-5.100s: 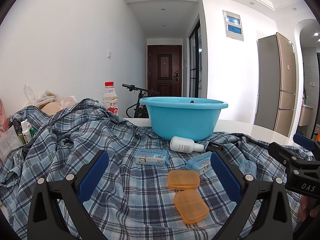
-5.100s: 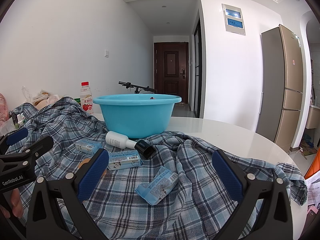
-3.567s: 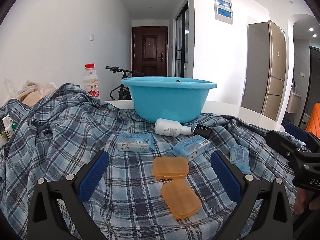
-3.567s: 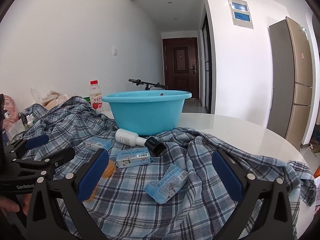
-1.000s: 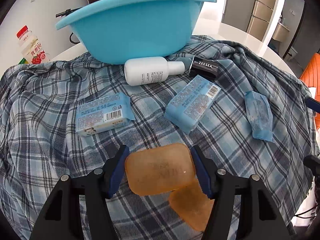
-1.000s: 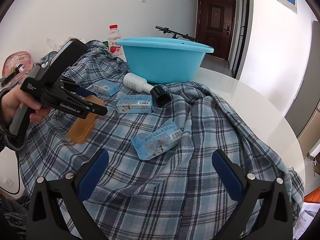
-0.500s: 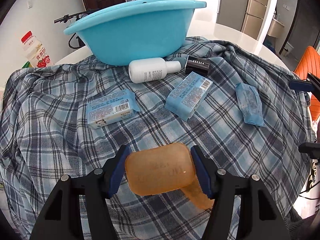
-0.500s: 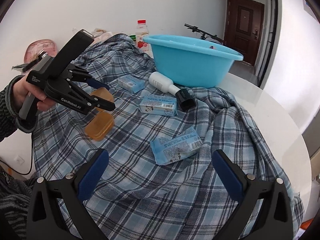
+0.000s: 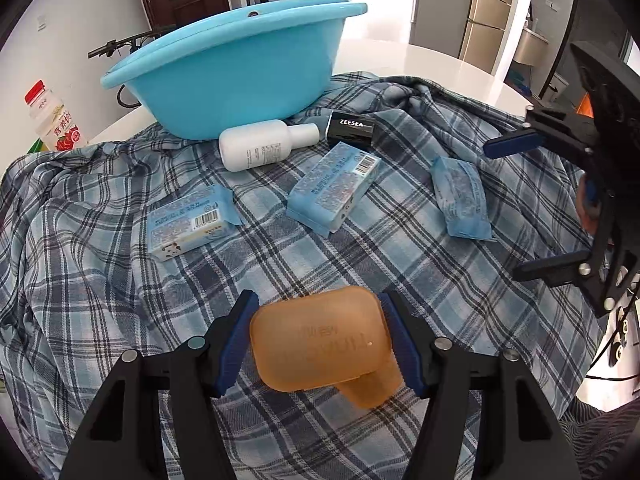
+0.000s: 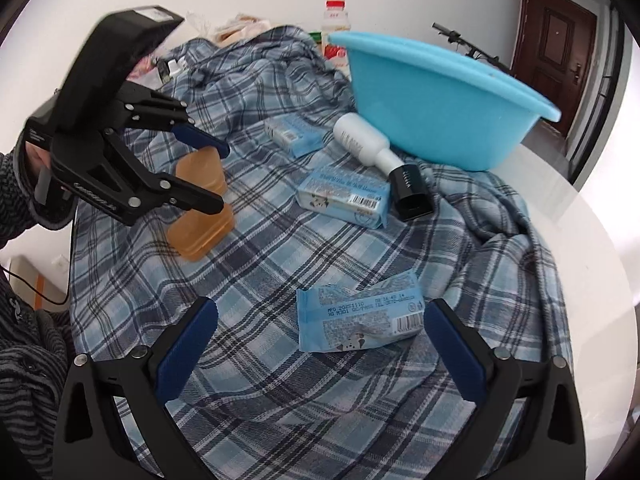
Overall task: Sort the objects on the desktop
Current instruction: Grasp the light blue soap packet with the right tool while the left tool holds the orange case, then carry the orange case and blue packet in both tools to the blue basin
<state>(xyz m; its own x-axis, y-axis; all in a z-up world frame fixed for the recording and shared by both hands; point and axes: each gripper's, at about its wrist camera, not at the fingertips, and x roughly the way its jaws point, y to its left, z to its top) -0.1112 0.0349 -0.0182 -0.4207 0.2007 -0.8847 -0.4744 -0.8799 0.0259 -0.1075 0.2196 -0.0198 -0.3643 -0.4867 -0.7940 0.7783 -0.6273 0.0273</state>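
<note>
My left gripper is shut on an orange plastic box and holds it above the plaid cloth; it shows in the right wrist view too. A second orange box lies on the cloth beneath it. My right gripper is open, its fingers either side of a blue tissue pack that lies on the cloth. Two more blue packs, a white bottle and a black cap lie in front of the blue basin.
The plaid cloth covers a round white table. A drink bottle stands at the far left behind the cloth. A bicycle and a door are behind the basin. Bags and small items sit at the table's far left.
My left gripper closed on the orange box and lifted it off the cloth. My right gripper moved forward and down until its open fingers flank the near blue pack.
</note>
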